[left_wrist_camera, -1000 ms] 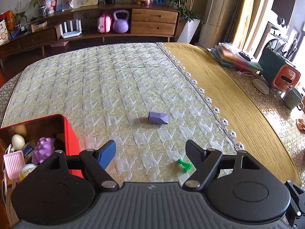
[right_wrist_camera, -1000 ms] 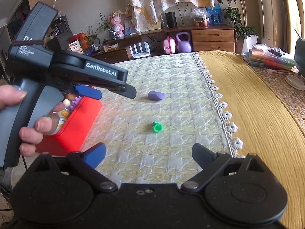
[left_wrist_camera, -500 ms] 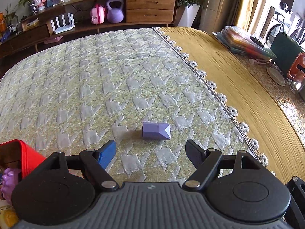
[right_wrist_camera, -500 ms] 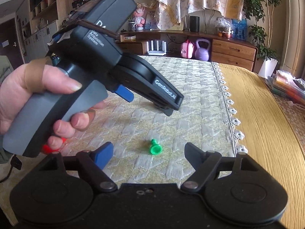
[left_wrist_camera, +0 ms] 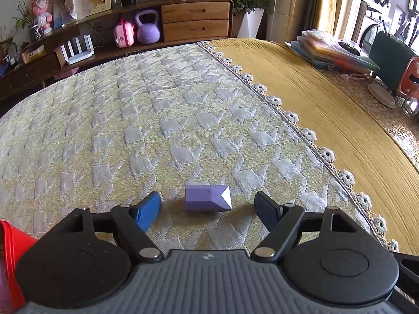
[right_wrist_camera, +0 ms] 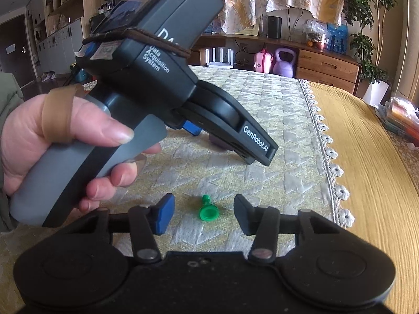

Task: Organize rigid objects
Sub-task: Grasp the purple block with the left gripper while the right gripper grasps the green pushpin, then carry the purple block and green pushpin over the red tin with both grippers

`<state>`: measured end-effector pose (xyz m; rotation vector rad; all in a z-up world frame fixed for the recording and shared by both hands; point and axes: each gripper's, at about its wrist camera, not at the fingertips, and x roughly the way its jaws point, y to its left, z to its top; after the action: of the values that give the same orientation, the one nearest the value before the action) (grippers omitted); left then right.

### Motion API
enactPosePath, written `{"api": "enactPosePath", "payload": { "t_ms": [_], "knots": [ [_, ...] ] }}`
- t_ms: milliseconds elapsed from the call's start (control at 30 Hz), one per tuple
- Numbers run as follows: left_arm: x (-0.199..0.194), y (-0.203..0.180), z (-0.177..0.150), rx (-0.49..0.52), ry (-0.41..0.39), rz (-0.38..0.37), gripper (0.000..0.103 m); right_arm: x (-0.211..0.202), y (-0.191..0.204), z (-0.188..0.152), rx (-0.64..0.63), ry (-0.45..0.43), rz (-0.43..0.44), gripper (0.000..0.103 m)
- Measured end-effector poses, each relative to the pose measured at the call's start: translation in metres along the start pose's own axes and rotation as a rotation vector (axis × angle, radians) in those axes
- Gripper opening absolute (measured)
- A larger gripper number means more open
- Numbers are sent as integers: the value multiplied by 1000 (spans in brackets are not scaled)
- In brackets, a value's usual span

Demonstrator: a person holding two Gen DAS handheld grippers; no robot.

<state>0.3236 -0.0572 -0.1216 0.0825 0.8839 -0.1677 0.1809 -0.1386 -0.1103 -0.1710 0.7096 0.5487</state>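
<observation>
My left tongs (left_wrist_camera: 207, 204) are spread wide around the purple block (left_wrist_camera: 207, 198), which lies on the quilt (left_wrist_camera: 157, 120) between the tips, touching neither. My right tongs (right_wrist_camera: 203, 213) gape wide too, with the green peg (right_wrist_camera: 208, 210) lying between them on the quilt.

Left gripper (right_wrist_camera: 225, 141) reads "GenRobot.AI", "Data Acquisition System".

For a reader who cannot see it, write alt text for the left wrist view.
A small purple block lies on a patterned cream bedspread, between the open fingers of the left gripper, which touch nothing. A red box edge shows at lower left. A wooden sideboard stands behind.
</observation>
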Motion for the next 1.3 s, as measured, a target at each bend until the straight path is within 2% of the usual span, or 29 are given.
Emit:
{"api": "enactPosePath", "payload": {
  "t_ms": [100,167,200,267,400,433,600,767,1300],
  "knots": [
    [0,-1,1,3,-17,0,69,1,-1,-1,-1,-2,-8,40],
    [0,-2,0,7,-28,2,58,1,-1,-1,-5,-5,-17,35],
    [0,-2,0,7,-31,2,57,1,-1,-1,-4,-7,-20,30],
    [-1,-2,0,7,-33,4,50,0,-2,-1,5,-9,-24,24],
    [-2,-4,0,17,-32,21,43,-2,-1,-3,12,-12,-37,16],
    [-3,-4,-1,17,-32,23,36,-2,-1,-3,13,-12,-41,15],
    [-6,-4,-1,11,-23,54,36,-6,-2,-3,51,-8,-45,15],
    [-19,2,-5,-22,-7,55,36,-14,-2,-4,84,-2,-48,15],
    [-95,8,-30,-82,-25,20,36,-66,17,5,94,-23,-67,15]
  ]
}}
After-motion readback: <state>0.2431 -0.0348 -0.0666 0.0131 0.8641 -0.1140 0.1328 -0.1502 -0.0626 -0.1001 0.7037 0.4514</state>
